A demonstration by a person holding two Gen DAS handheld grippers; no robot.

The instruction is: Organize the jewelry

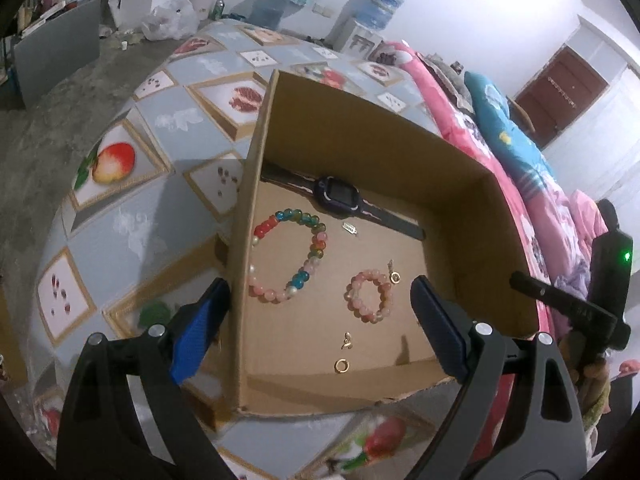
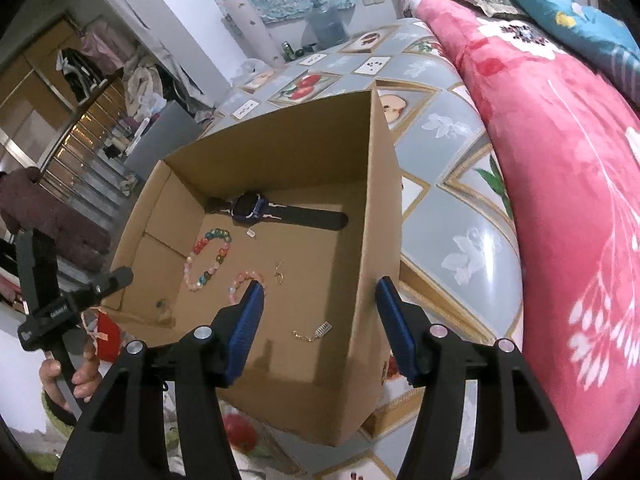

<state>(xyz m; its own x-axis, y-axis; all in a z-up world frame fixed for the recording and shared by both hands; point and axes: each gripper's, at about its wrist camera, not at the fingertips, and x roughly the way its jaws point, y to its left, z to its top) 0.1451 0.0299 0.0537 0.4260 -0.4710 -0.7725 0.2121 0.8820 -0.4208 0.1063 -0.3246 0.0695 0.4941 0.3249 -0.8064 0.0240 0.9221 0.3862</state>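
An open cardboard box [image 1: 360, 140] stands on the table. On its floor lie a dark watch [image 1: 336, 194], a multicolour bead bracelet [image 1: 296, 216], a pink bead bracelet [image 1: 354, 298], a gold ring [image 1: 341, 366] and small gold charms. My left gripper [image 1: 320, 320] is open and empty, its jaws straddling the box's left wall. My right gripper [image 2: 320, 320] is open too, straddling the box's [image 2: 280, 140] right wall. A gold chain [image 2: 310, 334] lies on the floor below and between its jaws, untouched. The watch [image 2: 250, 206] and both bracelets also show there.
A fruit-patterned tablecloth [image 1: 120, 220] covers the table. A pink floral blanket [image 2: 540, 160] and a blue pillow [image 2: 560, 12] lie along its right side. A hand [image 2: 80, 376] grips the other tool at the lower left, beside a small red box [image 2: 108, 336].
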